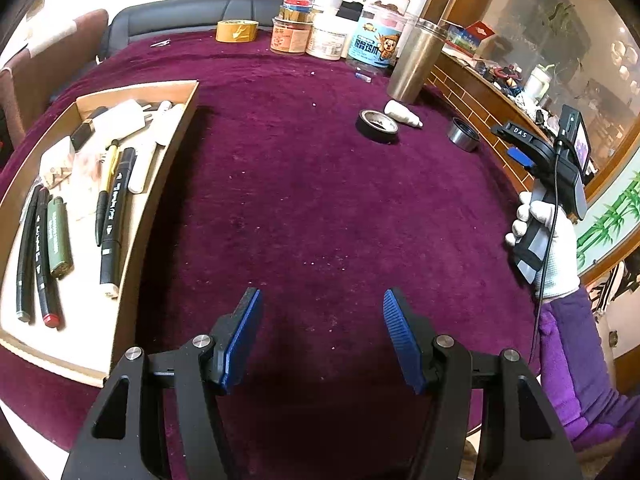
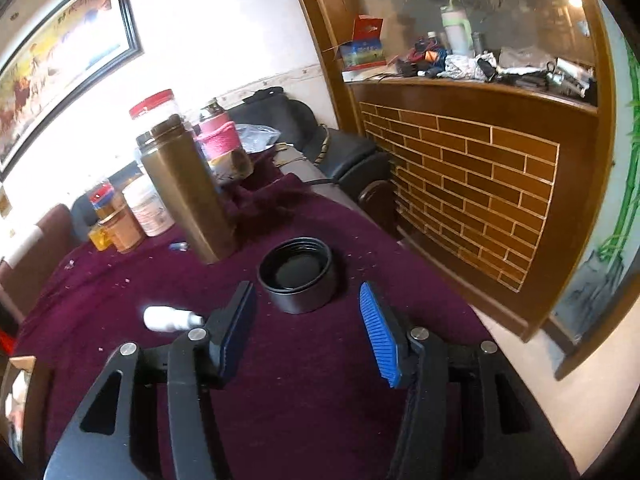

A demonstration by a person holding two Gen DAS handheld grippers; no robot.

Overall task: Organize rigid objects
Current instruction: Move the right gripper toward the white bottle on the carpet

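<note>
So the tray [image 1: 182, 92] at the left of the worktop [image 1: 304, 208] is already pretty well stocked: a few black markers [image 1: 114, 220], a green lighter [image 1: 59, 238], a yellow-barrelled pen [image 1: 106, 182], some white bits and a small black-and-gold thing up at the far end. I'd call that part of the sorting done, or most of it.

What's left, as far as I can see, is the loose stuff on the right side of the purple cloth. There's a black tape roll [image 1: 377, 125] with a small white bottle [image 1: 402, 114] lying touching its far side, and a round lid [image 2: 297, 278] sitting open side up, a bit further right, near the tall metal flask [image 2: 188, 192]. All three are well apart from the tray. The jars and the yellow tape roll [image 1: 237, 31] at the back edge may or may not count, can't say.

The right gripper [image 2: 308, 320] is spread open with nothing in it, pointing at the lid, which sits just past its fingertips, so my guess is that's the next pick. The white bottle is just off its left finger. The left gripper [image 1: 322, 336] is also released and empty, hovering over bare cloth beside the tray.

I'd say we're past halfway, with a few pieces still to go.
</note>
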